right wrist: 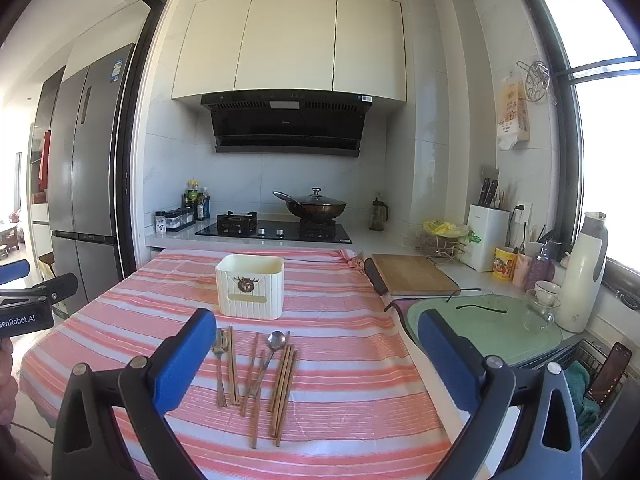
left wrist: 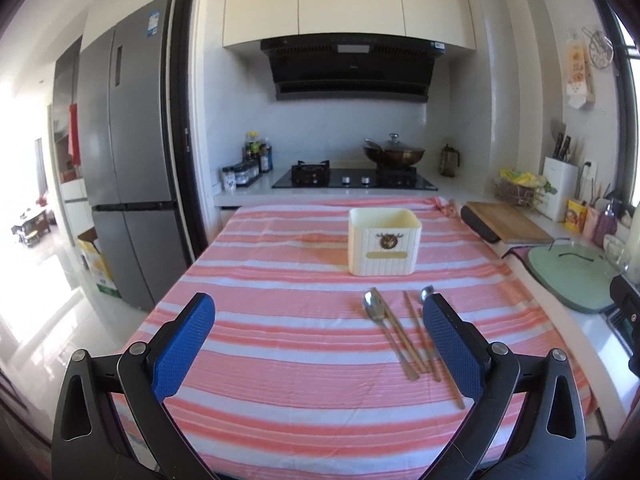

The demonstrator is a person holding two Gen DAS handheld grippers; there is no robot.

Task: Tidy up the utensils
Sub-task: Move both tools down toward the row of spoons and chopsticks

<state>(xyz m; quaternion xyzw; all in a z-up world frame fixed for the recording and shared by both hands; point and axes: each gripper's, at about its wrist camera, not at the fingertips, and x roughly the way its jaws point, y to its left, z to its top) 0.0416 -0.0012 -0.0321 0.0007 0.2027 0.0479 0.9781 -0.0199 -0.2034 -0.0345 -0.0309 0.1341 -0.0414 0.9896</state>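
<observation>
left wrist: faces stove | right wrist: same | shared: striped table [left wrist: 280, 360]

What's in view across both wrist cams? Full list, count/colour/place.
spoons: 2, silver, on cloth in front of box
chopsticks: several, brown, lying beside the spoons
box: 1, cream, upright, mid-table behind utensils
tablecloth: 1, pink-white striped, covering the table
wok: 1, dark, lidded, on stove
cutting board: 1, wooden, right counter
fridge: 1, grey, left
left gripper: 1, blue pads, open, empty
right gripper: 1, blue pads, open, empty
</observation>
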